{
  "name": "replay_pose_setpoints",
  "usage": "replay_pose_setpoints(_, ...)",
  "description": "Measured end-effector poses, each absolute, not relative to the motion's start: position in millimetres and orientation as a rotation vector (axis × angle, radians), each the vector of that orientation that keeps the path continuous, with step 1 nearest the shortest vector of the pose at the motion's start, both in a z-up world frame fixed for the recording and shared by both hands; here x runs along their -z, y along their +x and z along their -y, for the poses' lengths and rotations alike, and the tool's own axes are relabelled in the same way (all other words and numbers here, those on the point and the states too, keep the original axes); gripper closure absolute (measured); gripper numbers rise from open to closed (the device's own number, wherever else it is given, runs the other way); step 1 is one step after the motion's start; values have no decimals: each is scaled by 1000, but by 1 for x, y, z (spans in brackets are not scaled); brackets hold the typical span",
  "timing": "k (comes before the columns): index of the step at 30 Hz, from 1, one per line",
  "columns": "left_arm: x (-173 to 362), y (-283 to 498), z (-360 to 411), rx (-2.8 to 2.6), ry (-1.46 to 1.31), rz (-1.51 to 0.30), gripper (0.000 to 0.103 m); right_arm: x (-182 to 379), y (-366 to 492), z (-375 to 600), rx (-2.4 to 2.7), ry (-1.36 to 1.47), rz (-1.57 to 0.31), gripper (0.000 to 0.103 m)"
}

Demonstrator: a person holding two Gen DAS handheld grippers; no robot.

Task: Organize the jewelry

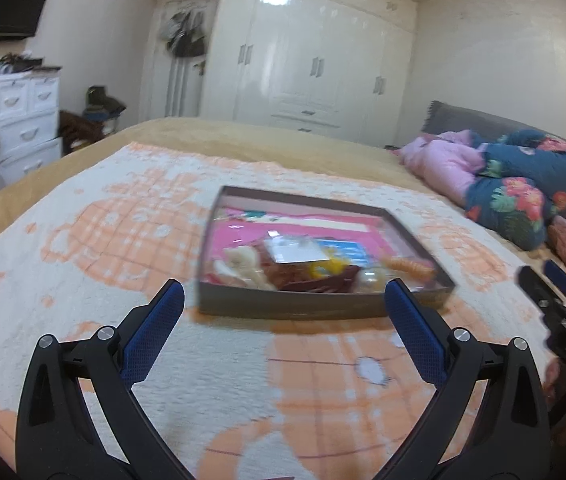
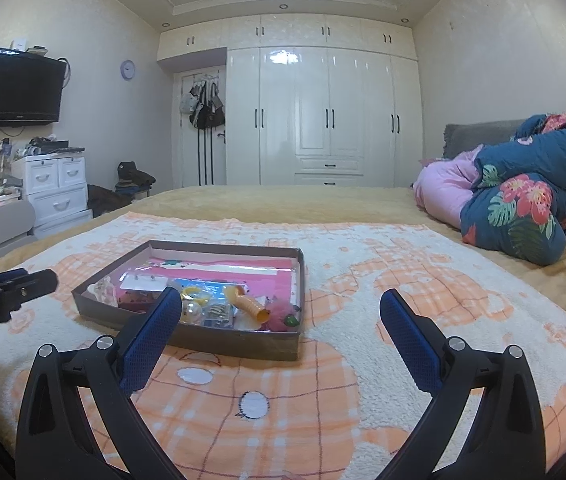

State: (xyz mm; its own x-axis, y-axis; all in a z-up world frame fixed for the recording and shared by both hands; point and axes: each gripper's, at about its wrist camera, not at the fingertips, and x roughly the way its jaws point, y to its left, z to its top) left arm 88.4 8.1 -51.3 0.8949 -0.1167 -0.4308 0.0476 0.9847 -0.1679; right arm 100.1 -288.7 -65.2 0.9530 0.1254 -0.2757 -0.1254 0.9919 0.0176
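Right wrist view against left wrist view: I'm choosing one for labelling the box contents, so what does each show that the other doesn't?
Only the right wrist view shows a sharp pink fuzzy ball in the box's near right corner, and the whole wall television. Only the left wrist view shows the cream bead piece at the box's near left clearly, though its contents are motion-blurred. Both show the brown box on the orange-patterned blanket, the orange ribbed piece, the white wardrobe, and both grippers open and empty: left gripper, right gripper.
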Motion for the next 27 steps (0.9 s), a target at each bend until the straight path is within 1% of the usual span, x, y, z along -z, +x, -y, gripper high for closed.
replay_pose_setpoints(2, 54, 102, -24, 25, -158, -491, 11, 66, 116, 301, -80, 23, -315, 6)
replay_pose_setpoints(4, 59, 122, -53, -72, -186, -544, 11, 70, 147, 324, -7, 52, -402, 6)
replay_pose_setpoints(8, 66, 166, -115, -282, -189, -622, 11, 97, 241, 381, 206, 26, -723, 6)
replay_pose_setpoints(10, 76, 195, -152, -355, -211, -689, 11, 113, 280, 411, 270, 58, -853, 6)
replay_pose_setpoints(11, 80, 204, -164, -370, -230, -715, 11, 123, 300, 428, 310, 69, -913, 6)
replay_pose_setpoints(13, 96, 226, -194, -414, -263, -781, 11, 136, 322, 450, 372, 93, -976, 6)
replay_pose_setpoints(16, 119, 244, -218, -494, -295, -904, 10, 147, 330, 460, 362, 128, -1002, 5)
replay_pose_setpoints(20, 120, 241, -212, -512, -243, -910, 10, 149, 325, 466, 348, 153, -982, 5)
replay_pose_setpoints(27, 119, 239, -213, -514, -241, -915, 10, 149, 322, 468, 350, 149, -982, 5)
